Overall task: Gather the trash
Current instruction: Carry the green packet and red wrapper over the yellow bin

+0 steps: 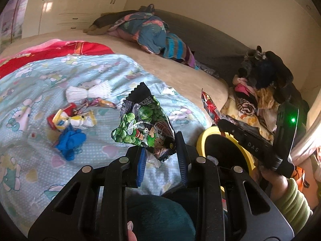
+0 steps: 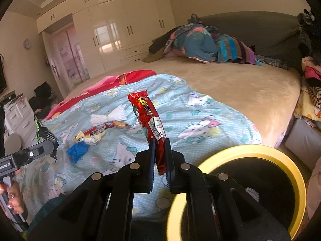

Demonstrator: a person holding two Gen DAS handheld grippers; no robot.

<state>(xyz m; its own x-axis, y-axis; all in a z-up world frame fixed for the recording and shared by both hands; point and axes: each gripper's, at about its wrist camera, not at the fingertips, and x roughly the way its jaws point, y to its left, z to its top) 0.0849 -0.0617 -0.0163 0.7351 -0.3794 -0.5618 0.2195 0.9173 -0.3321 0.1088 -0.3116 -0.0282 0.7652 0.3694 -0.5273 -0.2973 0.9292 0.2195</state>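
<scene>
My left gripper (image 1: pixel 161 147) is shut on a green and black snack bag (image 1: pixel 144 124) and holds it above the blue cartoon sheet (image 1: pixel 100 76). My right gripper (image 2: pixel 159 150) is shut on a red snack wrapper (image 2: pixel 149 120), held upright; this wrapper also shows in the left wrist view (image 1: pixel 210 108). A yellow-rimmed black bin (image 2: pixel 252 180) stands beside the bed at lower right, and shows in the left wrist view (image 1: pixel 220 146). On the sheet lie a blue crumpled glove (image 1: pixel 70 140), red and yellow wrappers (image 1: pixel 70 118), a pink candy wrapper (image 1: pixel 98 102) and a white paper piece (image 1: pixel 88 93).
A heap of clothes (image 2: pixel 204 44) lies on the tan bed (image 2: pixel 240 84) by the headboard. A red blanket (image 2: pixel 120 80) lies beyond the sheet. More clothes are piled at the bedside (image 1: pixel 260 92). White wardrobes (image 2: pixel 120 30) line the far wall.
</scene>
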